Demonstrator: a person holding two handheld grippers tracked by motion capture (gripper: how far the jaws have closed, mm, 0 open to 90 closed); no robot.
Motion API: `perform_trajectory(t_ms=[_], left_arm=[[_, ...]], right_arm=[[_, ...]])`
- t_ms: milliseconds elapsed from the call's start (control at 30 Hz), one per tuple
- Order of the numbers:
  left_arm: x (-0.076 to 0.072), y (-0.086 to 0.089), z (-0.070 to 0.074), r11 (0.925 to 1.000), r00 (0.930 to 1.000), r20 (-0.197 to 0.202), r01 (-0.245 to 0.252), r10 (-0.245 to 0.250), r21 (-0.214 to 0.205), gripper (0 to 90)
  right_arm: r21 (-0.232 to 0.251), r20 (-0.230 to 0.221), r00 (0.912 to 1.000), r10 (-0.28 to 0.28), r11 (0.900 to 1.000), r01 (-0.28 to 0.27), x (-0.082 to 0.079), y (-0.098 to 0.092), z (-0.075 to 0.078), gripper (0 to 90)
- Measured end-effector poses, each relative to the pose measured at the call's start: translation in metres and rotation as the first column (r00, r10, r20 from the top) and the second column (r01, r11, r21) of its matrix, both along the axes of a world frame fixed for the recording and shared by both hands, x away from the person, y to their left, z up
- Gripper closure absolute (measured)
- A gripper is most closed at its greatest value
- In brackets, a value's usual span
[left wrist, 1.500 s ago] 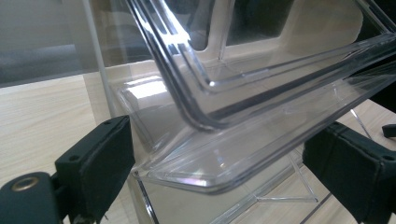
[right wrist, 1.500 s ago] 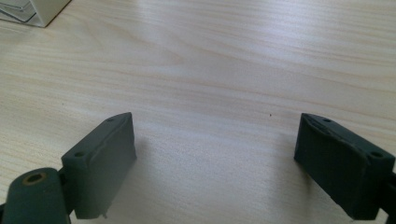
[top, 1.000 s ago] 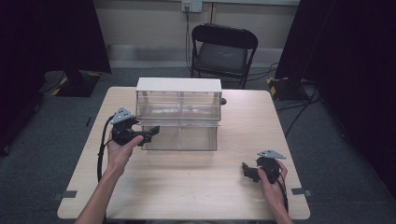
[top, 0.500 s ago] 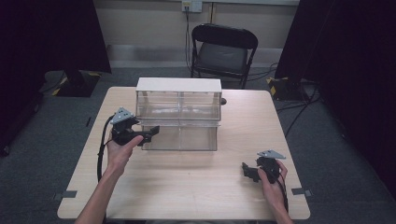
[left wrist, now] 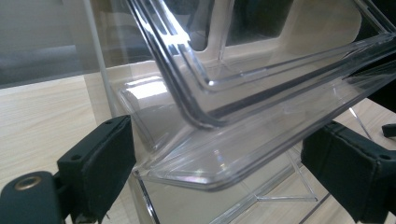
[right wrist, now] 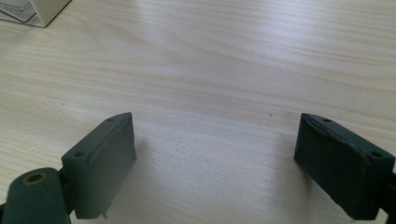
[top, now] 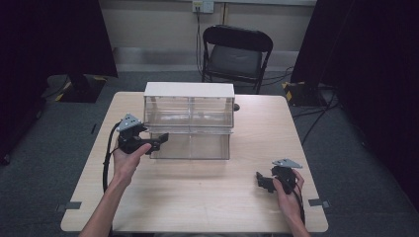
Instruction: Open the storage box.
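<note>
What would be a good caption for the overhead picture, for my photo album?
A person's left gripper reaches the open drawer of a clear plastic organizer, while the right gripper rests open on the wooden table.

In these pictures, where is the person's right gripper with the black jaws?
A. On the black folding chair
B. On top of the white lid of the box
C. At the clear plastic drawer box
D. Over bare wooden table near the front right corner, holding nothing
D: the high view shows the right gripper low over the light wooden table near its front right corner, apart from the clear plastic drawer box; its own view shows open jaws with bare wood between them.
</note>
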State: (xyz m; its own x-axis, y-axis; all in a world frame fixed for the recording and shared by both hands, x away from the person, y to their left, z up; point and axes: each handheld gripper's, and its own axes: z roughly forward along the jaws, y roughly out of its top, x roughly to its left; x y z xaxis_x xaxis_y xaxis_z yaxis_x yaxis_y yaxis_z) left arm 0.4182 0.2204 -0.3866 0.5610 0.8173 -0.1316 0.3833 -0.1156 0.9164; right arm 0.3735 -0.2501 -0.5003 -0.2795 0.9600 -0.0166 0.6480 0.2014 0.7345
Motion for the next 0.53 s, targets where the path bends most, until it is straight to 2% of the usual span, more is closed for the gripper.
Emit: perform_trajectory(t_ms=[400, 467, 533], left_arm=[[0.0003, -0.0002, -0.0001, 1.0, 1.0, -0.003, 0.001, -0.001, -0.003, 9.7], [0.0007, 0.0005, -0.0003, 0.9999, 1.0, -0.006, 0.005, -0.005, 0.014, 9.7], [0.0008, -0.0001, -0.0006, 1.0, 1.0, -0.007, 0.003, -0.003, 0.004, 9.7]], right_arm=[[0.0, 0.0, 1.0, 0.0, 1.0, 0.0, 0.0, 0.0, 0.0, 11.8], [0.0, 0.0, 1.0, 0.0, 1.0, 0.0, 0.0, 0.0, 0.0, 11.8], [0.0, 0.0, 1.0, 0.0, 1.0, 0.0, 0.0, 0.0, 0.0, 11.8]])
